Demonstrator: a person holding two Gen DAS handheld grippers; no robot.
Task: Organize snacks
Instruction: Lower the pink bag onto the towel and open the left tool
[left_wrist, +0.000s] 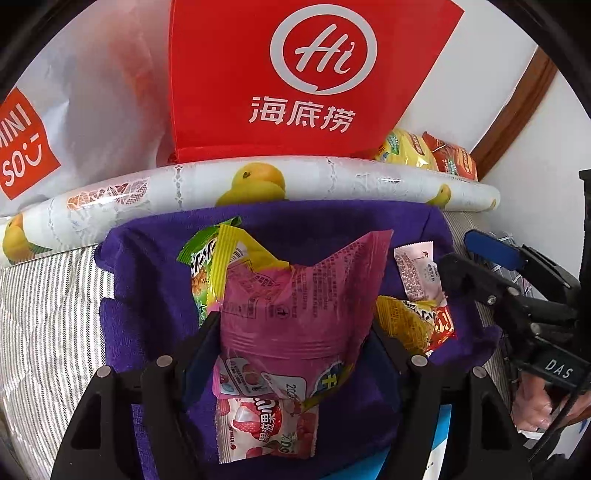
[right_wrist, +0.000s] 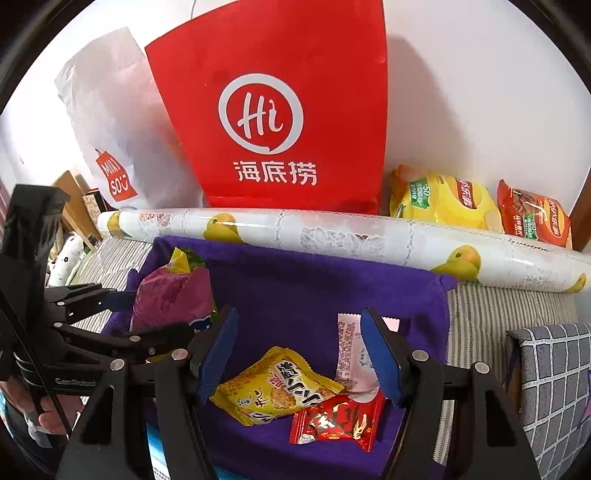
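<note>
Purple cloth (right_wrist: 295, 295): left gripper (left_wrist: 291, 332) clamps pink packet (left_wrist: 295, 306).

A purple cloth (right_wrist: 314, 295) carries a pink snack bag (left_wrist: 303, 295), a yellow packet (right_wrist: 277, 387) with black lettering, a red wrapper (right_wrist: 338, 424) with gold marks and a pale pink sachet (right_wrist: 351, 354). Behind it lies a white roll (right_wrist: 332, 232) printed with yellow fruit and lace motifs. A red bag (right_wrist: 280, 110) bears a white "Hi" logo; a white bag (right_wrist: 110, 129) bears a red label. The bed cover (left_wrist: 48, 314) is grey-and-white striped. A grey cushion (right_wrist: 554, 387) has a white grid.
</note>
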